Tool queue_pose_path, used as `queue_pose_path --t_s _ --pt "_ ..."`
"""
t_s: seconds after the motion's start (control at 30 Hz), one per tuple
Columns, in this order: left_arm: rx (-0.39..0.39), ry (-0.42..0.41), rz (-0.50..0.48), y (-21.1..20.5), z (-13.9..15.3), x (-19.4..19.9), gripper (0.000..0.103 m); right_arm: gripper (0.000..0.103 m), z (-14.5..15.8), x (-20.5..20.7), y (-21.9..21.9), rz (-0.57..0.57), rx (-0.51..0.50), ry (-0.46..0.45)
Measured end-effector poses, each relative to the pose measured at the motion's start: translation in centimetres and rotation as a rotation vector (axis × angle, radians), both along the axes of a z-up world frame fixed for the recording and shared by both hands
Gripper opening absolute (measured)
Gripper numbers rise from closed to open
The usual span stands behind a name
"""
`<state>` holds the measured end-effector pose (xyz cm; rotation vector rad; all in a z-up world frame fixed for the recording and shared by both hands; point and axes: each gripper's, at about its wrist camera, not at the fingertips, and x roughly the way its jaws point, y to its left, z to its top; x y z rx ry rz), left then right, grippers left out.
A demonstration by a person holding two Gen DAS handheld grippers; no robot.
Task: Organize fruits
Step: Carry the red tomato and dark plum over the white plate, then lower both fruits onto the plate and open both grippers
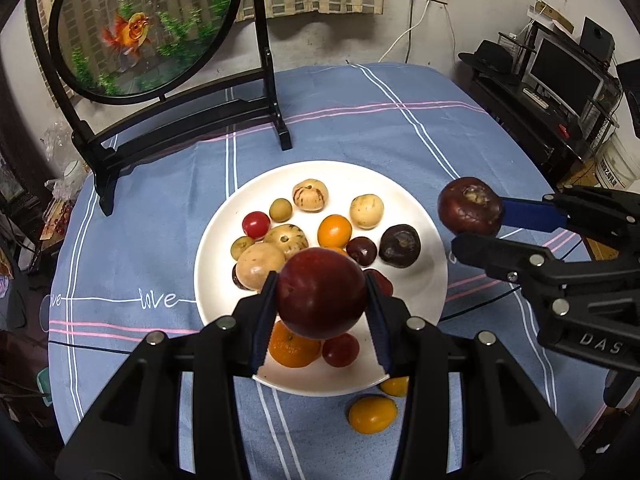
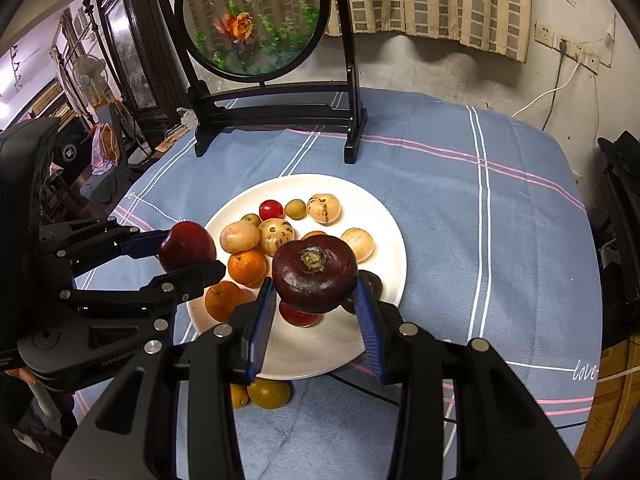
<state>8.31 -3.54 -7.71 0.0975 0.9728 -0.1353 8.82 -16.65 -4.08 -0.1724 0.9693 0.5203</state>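
Legible writing was limited. The word "love" (image 1: 158, 300) was stitched in white script on the blue striped tablecloth (image 1: 360, 120), to the left of the left gripper's fingers, and appeared again at the cloth's right edge in the right wrist view. The letters "DAS" (image 1: 601, 346) were moulded on the body of the right gripper as seen from the left wrist camera. A partly hidden mark on the left gripper's body in the right wrist view appeared to read "GenRobot", though the lettering was too small to confirm.

The left gripper (image 1: 322, 294) pointed steeply downward over the near part of the white plate (image 1: 420, 288). Its fingers were pinching a red plum (image 1: 322, 294), one blue pad on each side, with the fruit held clear above the plate. Below the fingers lay an orange (image 1: 294, 346) and a red tomato (image 1: 340, 350) on the plate.

The right gripper (image 2: 316, 284) was likewise tilted steeply down, over the plate's near right portion. Its fingers were pinching a dark purple fruit (image 2: 316, 276), stem scar uppermost, also lifted off the plate.

Beyond both sets of fingers the plate carried tan, red, orange and dark fruits. Two yellow-orange fruits (image 1: 372, 414) lay on the cloth just off the plate's near rim, beneath the fingers. A framed goldfish screen (image 2: 254, 20) stood at the far side of the table.
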Motion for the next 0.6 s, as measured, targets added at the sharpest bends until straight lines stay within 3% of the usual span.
queue_pose_path --t_s 0.6 --pt "0.016 0.055 0.022 0.4 -2.4 1.9 0.042 0.041 -1.8 2.5 1.2 0.005 0.005 0.052"
